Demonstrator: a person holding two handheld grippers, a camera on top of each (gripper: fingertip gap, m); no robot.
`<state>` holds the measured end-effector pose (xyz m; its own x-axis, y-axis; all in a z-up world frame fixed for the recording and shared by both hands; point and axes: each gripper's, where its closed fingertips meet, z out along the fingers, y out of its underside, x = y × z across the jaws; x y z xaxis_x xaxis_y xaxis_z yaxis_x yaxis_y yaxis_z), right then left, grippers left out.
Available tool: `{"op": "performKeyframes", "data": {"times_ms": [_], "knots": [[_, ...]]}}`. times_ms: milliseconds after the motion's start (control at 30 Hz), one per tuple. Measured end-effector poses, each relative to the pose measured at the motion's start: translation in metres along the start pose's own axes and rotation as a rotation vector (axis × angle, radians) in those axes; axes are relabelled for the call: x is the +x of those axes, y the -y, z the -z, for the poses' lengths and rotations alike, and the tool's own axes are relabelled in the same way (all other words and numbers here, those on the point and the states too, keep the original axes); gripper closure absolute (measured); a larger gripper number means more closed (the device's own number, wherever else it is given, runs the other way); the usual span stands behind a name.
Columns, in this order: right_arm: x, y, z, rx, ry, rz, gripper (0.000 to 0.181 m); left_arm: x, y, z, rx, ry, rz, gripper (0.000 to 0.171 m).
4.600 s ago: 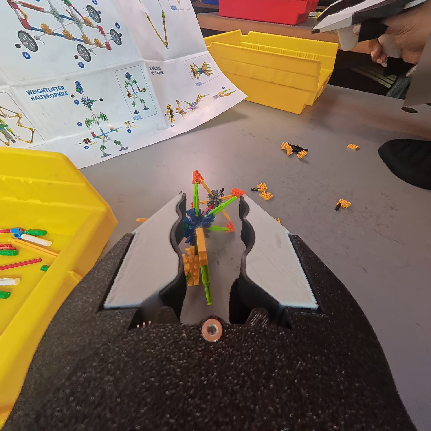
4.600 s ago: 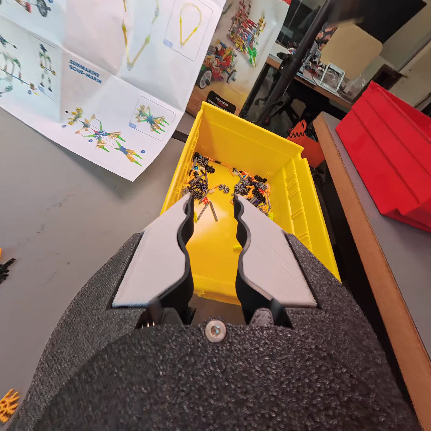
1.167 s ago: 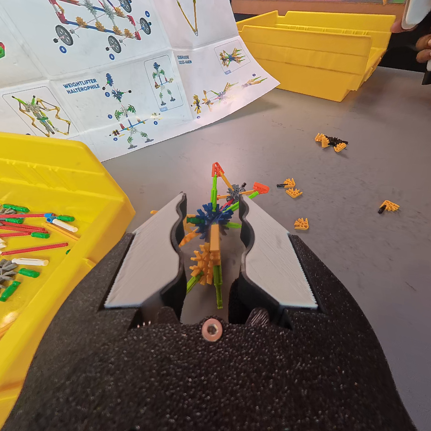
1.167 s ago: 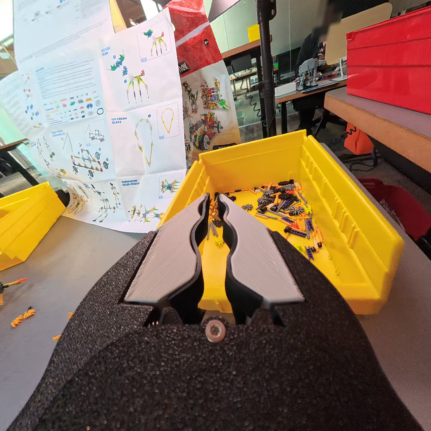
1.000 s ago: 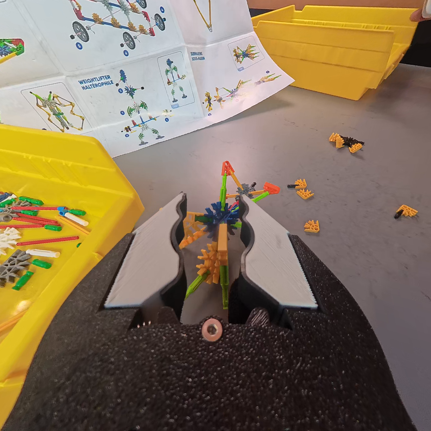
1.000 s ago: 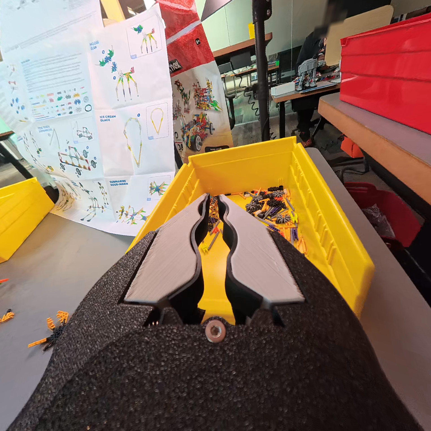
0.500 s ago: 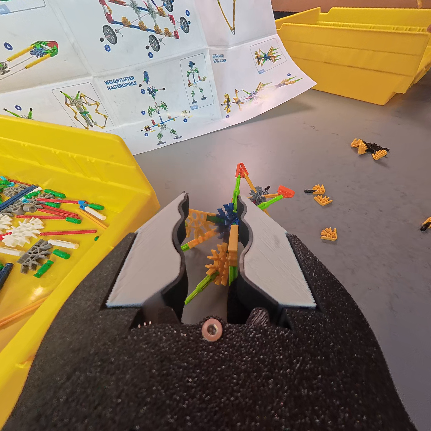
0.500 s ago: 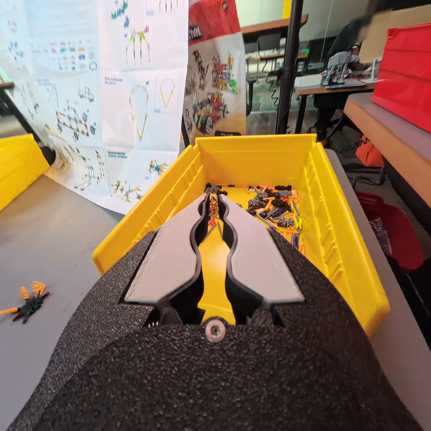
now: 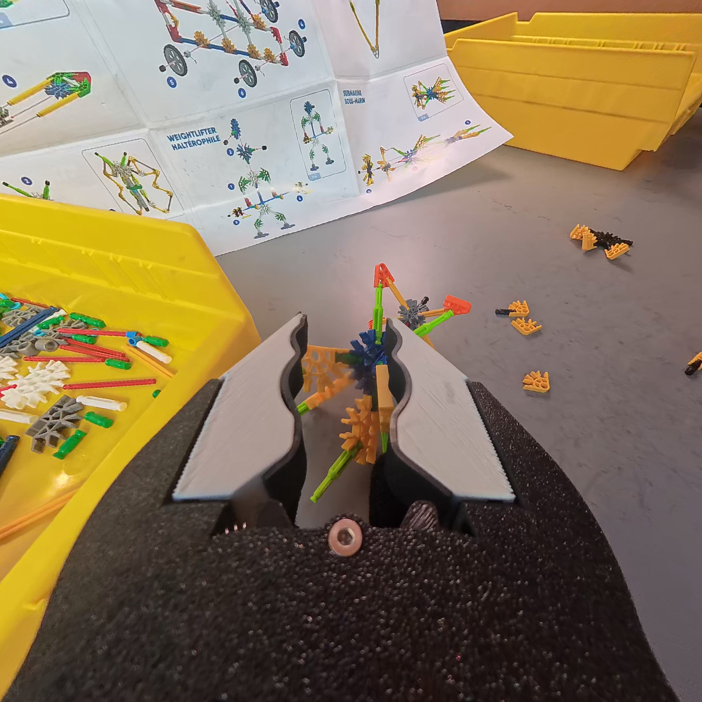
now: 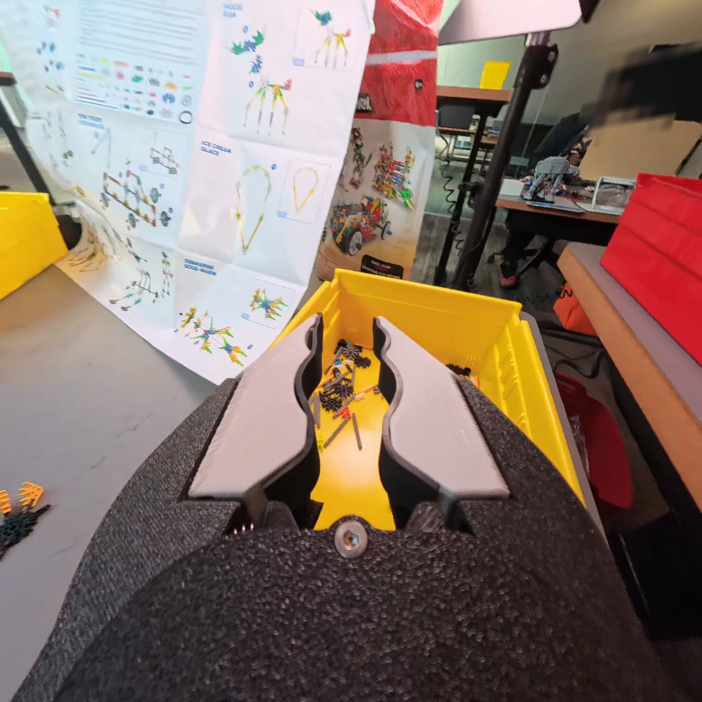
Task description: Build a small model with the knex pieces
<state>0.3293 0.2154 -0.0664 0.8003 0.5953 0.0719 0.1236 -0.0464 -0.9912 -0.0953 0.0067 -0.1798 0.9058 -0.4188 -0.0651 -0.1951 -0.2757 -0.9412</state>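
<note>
- Left gripper (image 9: 343,326): fingers apart, straddling small rod-and-connector model (image 9: 366,380) on grey table (image 9: 569,456). Right finger (image 9: 429,406) touches model's orange rod side; left finger has a visible gap to it. Not clamped. Can't tell if model is lifted or resting on table.
- Model: blue hub mid, orange fan connectors, green rods, red end caps at far tips. Looks part-built, judging by the loose bits around it.
- Left, just beside gripper: yellow bin (image 9: 125,262) w/ red, green, white rods + white/grey snowflake connectors.
- Right, on table: loose orange connectors (image 9: 526,326); farther right, orange-and-black cluster (image 9: 602,243), apart from model.
- Far: folded instruction sheet (image 9: 266,114) curling up from table; second yellow bin (image 9: 569,87) far right.
- Right gripper (image 10: 347,323): fingers parted, nothing between them, hovering over that second bin (image 10: 429,300); small dark rods/connectors (image 10: 342,395) lie on its floor below. No contact seen.
- Beyond: red bin (image 10: 661,243) on next bench, far right.
</note>
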Motion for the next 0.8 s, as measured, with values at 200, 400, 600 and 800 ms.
{"op": "performKeyframes", "data": {"times_ms": [200,400,600,800], "knots": [[-0.118,0.005,0.026,-0.100,0.385,0.153,0.159,0.003,0.004,0.003,0.028,-0.023,-0.001,0.131],[-0.227,-0.101,0.029,-0.524,0.638,0.318,0.158,0.013,0.001,0.003,0.012,-0.072,-0.025,0.131],[-0.253,-0.142,0.015,-0.700,0.646,0.315,0.153,0.026,0.001,0.005,0.007,-0.121,-0.052,0.131],[-0.252,-0.153,0.014,-0.819,0.624,0.304,0.145,0.038,0.013,0.014,0.044,-0.138,-0.095,0.131]]}}
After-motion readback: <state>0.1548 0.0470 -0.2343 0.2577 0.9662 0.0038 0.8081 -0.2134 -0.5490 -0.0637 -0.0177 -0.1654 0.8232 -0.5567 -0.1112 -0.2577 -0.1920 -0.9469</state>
